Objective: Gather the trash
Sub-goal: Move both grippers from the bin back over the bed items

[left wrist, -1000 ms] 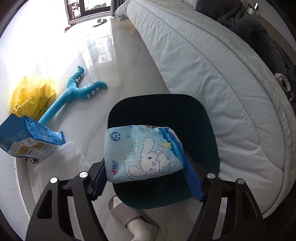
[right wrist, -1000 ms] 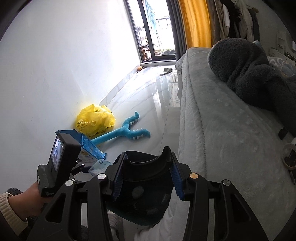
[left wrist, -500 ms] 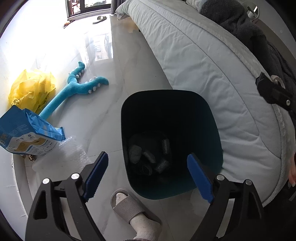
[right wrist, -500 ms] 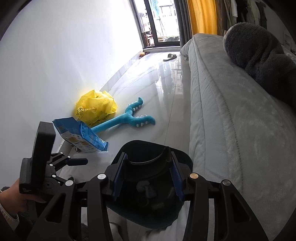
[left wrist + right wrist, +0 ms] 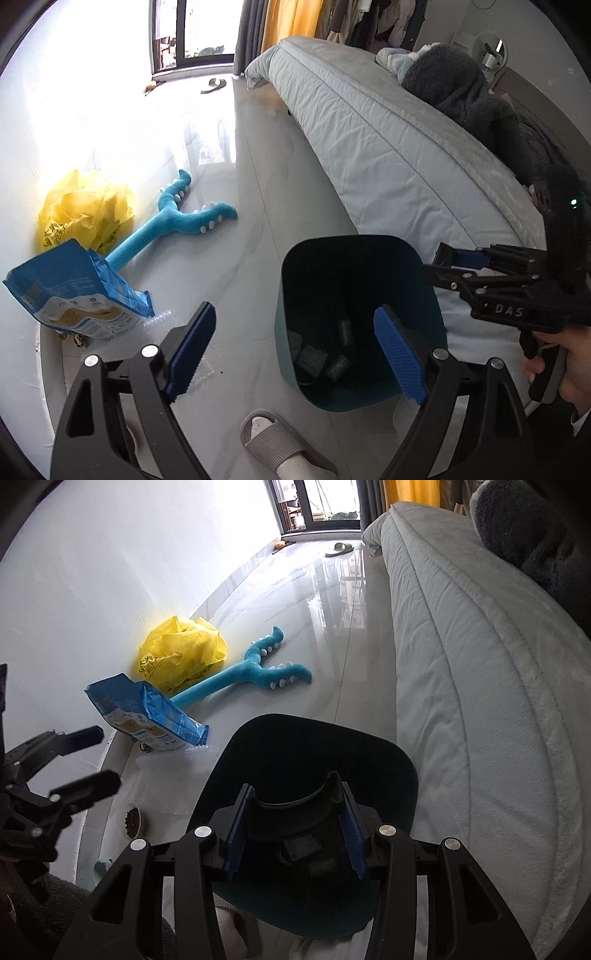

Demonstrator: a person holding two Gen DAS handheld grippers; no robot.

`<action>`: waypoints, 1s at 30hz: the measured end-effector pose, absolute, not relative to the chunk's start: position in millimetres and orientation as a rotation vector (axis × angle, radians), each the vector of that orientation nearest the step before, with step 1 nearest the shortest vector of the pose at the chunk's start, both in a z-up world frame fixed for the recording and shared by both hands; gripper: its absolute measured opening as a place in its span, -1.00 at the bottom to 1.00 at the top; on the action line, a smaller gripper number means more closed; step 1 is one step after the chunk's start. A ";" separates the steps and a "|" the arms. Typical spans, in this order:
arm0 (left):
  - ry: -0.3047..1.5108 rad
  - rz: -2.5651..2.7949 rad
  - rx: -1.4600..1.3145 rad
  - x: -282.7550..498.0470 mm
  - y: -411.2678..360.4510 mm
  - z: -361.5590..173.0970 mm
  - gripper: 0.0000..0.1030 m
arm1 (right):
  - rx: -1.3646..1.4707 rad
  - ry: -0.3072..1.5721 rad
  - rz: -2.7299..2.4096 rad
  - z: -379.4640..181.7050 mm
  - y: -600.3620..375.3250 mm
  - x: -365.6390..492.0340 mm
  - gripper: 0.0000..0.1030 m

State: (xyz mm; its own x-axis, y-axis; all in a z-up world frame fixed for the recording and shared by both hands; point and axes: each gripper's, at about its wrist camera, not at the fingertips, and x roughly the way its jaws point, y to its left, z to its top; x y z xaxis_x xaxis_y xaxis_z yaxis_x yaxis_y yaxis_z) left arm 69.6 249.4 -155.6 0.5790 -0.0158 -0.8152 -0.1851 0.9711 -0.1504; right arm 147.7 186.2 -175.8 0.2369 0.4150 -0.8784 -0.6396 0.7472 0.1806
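Observation:
A dark teal trash bin (image 5: 406,258) stands on the floor beside the bed, with dark items at its bottom. My left gripper (image 5: 295,354) is open and empty, just left of and above the bin. My right gripper (image 5: 293,830) is shut on a black curved piece (image 5: 291,812) and holds it over the bin (image 5: 388,753). A blue snack bag (image 5: 74,291) lies on clear bubble wrap (image 5: 162,321) by the wall. A crumpled yellow plastic bag (image 5: 85,210) sits behind it. The right gripper also shows in the left wrist view (image 5: 439,262).
A blue plush toy (image 5: 173,221) lies on the glossy floor. The bed (image 5: 406,147) with a grey blanket (image 5: 461,85) runs along the right. A foot in a grey slipper (image 5: 273,439) stands by the bin. A small bowl (image 5: 133,819) sits near the wall.
My left gripper opened and the blue-and-white rabbit packet it held is no longer in view. The left gripper then shifted left of the bin. The right gripper moved over the bin.

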 end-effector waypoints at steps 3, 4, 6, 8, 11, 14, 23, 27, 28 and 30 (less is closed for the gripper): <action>0.898 0.101 -0.221 63.5 253.3 -144.5 0.73 | -0.236 1.149 0.729 -187.1 190.5 149.1 -0.09; 0.882 0.099 -0.220 61.5 254.4 -140.6 0.72 | -0.238 1.156 0.730 -190.1 192.0 148.4 -0.09; 0.850 0.091 -0.219 57.8 255.9 -134.2 0.70 | -0.254 1.174 0.730 -197.0 196.6 146.4 -0.09; 0.817 0.091 -0.213 54.0 257.2 -128.6 0.68 | -0.267 1.185 0.728 -203.1 200.2 145.3 -0.09; 0.783 0.100 -0.199 50.4 258.2 -121.1 0.63 | -0.277 1.208 0.725 -213.1 205.7 144.0 -0.09; 0.755 0.133 -0.159 48.4 257.9 -113.0 0.63 | -0.292 1.225 0.720 -219.9 211.8 142.9 -0.09; 0.634 0.177 -0.122 40.9 262.6 -85.0 0.53 | -0.338 1.240 0.715 -226.7 214.8 134.2 0.16; 0.622 0.148 -0.146 43.0 259.1 -74.7 0.53 | -0.335 1.239 0.713 -225.6 215.2 132.5 0.33; 0.618 0.146 -0.149 43.4 257.6 -72.3 0.53 | -0.332 1.237 0.716 -224.1 215.0 132.0 0.37; 0.607 0.151 -0.151 41.1 257.2 -68.8 0.53 | -0.325 1.228 0.721 -218.9 213.2 131.6 0.43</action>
State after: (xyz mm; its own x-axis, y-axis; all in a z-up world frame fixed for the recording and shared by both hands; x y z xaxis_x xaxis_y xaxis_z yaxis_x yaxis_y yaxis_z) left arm 41.1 257.2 -68.8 0.8108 0.0966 -0.5773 -0.1851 0.9780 -0.0962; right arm 131.6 213.2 -218.9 0.1541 0.3240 -0.9334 -0.6572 0.7391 0.1481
